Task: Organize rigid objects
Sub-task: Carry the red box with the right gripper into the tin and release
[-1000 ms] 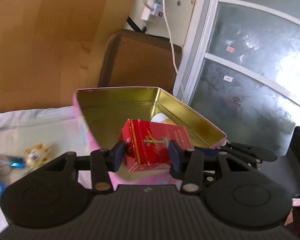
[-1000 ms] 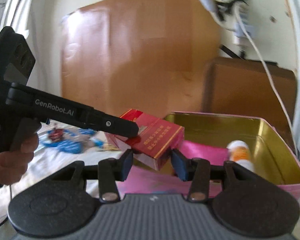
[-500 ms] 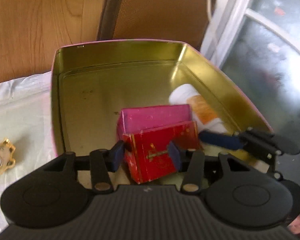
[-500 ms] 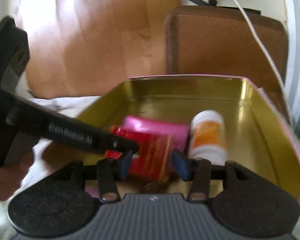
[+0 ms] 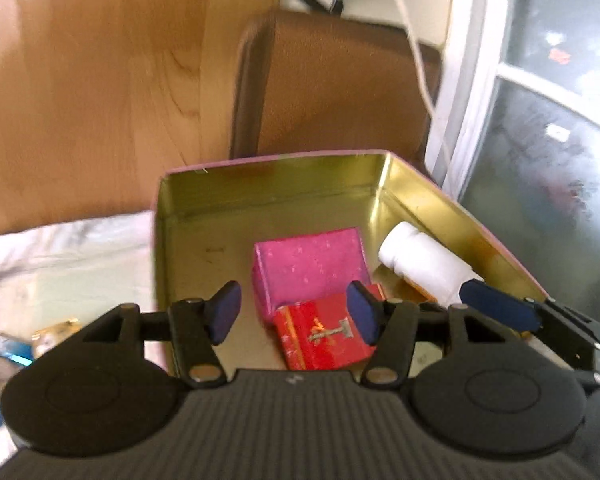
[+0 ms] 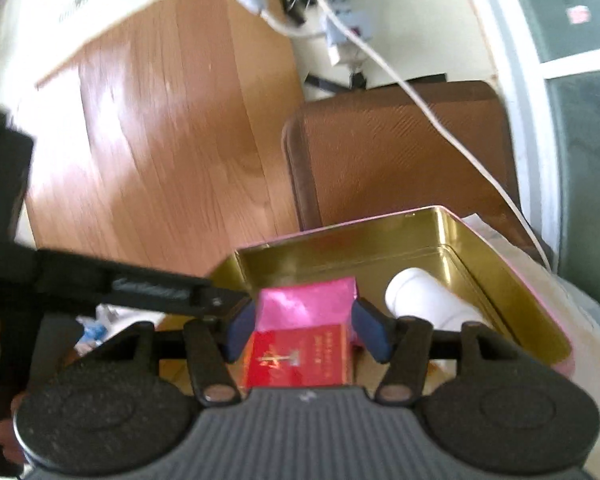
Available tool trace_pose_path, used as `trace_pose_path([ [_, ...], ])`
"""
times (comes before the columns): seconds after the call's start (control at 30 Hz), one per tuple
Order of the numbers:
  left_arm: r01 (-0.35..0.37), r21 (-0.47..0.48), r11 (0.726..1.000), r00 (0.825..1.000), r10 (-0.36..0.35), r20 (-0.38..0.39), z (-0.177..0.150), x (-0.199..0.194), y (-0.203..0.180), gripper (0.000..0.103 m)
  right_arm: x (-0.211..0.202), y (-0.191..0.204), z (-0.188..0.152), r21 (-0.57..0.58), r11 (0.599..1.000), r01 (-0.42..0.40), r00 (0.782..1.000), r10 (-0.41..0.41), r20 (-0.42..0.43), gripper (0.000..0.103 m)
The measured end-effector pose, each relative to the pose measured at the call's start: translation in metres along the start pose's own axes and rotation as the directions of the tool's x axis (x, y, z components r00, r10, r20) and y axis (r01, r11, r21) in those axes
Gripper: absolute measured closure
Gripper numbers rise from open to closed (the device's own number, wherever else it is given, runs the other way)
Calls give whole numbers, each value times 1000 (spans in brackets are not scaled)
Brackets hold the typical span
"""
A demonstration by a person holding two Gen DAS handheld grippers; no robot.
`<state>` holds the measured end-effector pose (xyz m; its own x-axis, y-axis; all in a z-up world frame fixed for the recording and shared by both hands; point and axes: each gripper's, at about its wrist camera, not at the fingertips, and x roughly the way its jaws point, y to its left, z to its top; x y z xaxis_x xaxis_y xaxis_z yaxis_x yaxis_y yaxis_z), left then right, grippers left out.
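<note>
A red box (image 5: 324, 334) lies on the floor of the gold-lined pink tin (image 5: 268, 160), leaning on a pink box (image 5: 312, 268). A white bottle (image 5: 424, 268) lies on its side to their right. My left gripper (image 5: 294, 316) hangs over the tin's near end, its jaws opening. Its left pad stands clear of the red box; its right pad is at the box's edge. My right gripper (image 6: 306, 332) is opening too, with the red box (image 6: 300, 360) and pink box (image 6: 308, 304) seen between its pads, neither pressed. One of its fingers (image 5: 496, 312) shows beside the bottle.
A brown chair back (image 5: 340, 92) stands behind the tin, with a wooden panel (image 5: 92, 80) to its left. A white cable (image 6: 432, 120) runs down from a power strip. Frosted window glass (image 5: 560, 140) lies to the right. Small blue items (image 5: 8, 346) lie on the white cloth at left.
The red box, gripped by both grippers above the tin's near wall, has come down into the tin beside the pink box. Both pairs of jaws have widened.
</note>
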<state>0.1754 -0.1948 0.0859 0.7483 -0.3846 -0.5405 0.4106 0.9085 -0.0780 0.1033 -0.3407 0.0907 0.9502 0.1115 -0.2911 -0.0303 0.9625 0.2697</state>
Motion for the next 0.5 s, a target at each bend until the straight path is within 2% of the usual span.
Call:
trace_pose_path([
  [0.1,5,-5,1000,998,-5,65,-17,-34,8,35,-20,8,-9,31,999,15,999,-16,36,45],
  [0.2,-22,15,1000,994,21,106,-35,-56,11,34,-33,16,-18,65,998,25,997,-29,67,41],
  [0.37,-84,61,995,990,76,120,-56,-68,7,34,-55,29,-28,76,996,43,997,-48,65,39],
  [0.47,-91,38,995,987,85,133,-64,-83,15,34,-61,41,-28,56,997,57,996,-61,72,37],
  [0.5,-92,27,995,987,87,137,-65,-90,20,34,-64,45,-27,54,997,59,995,-63,75,34],
])
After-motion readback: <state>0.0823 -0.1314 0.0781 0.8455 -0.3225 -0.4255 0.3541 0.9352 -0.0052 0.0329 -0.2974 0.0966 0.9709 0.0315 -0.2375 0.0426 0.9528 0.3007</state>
